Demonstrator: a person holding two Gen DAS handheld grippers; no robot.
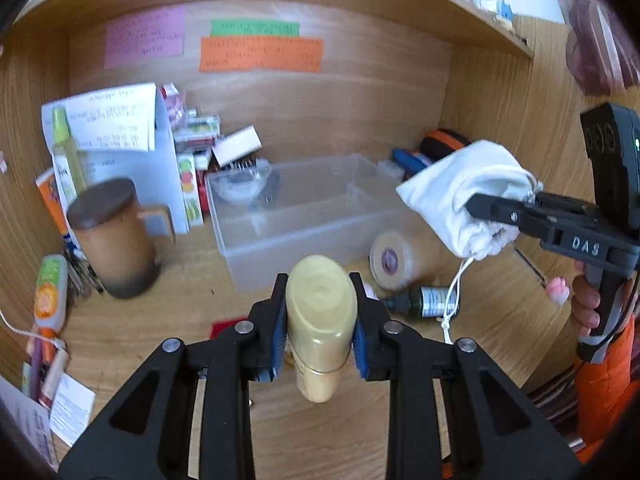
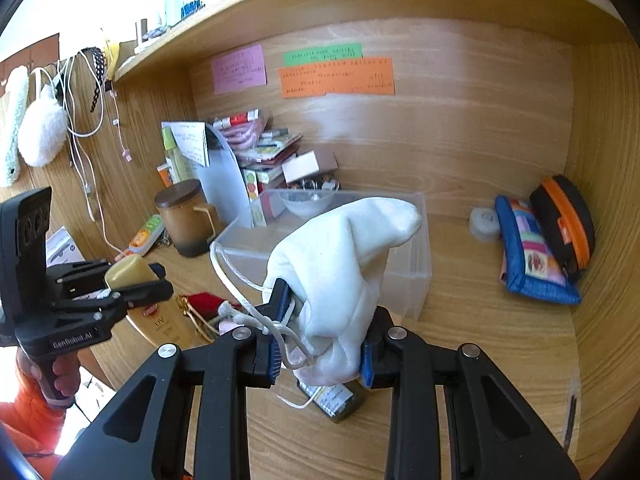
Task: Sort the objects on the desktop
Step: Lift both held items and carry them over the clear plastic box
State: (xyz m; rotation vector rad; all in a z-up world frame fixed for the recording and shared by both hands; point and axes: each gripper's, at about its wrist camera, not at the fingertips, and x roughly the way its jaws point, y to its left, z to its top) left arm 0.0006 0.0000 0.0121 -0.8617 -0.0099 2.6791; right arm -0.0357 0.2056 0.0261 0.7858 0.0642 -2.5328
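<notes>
The clear bin (image 1: 304, 216) lies straight ahead of both sets of fingers, its long axis running crosswise; the right gripper (image 2: 320, 344) looks nearer it. Those fingers are clenched on the white drawstring pouch (image 2: 348, 268), held above the desk (image 2: 480, 320). The left gripper (image 1: 320, 320) clamps the gold bottle (image 1: 320, 312), cap pointing forward.

Each fisheye camera sits just behind its own fingers and looks forward and slightly down into the wooden alcove. The left wrist view faces the back wall from close above the counter (image 1: 168, 340). The right wrist view looks from further right. Both share the clear bin (image 1: 304, 216) (image 2: 416, 272), the orange note (image 1: 260, 54) (image 2: 338, 77) and the opposite hand-held gripper.
</notes>
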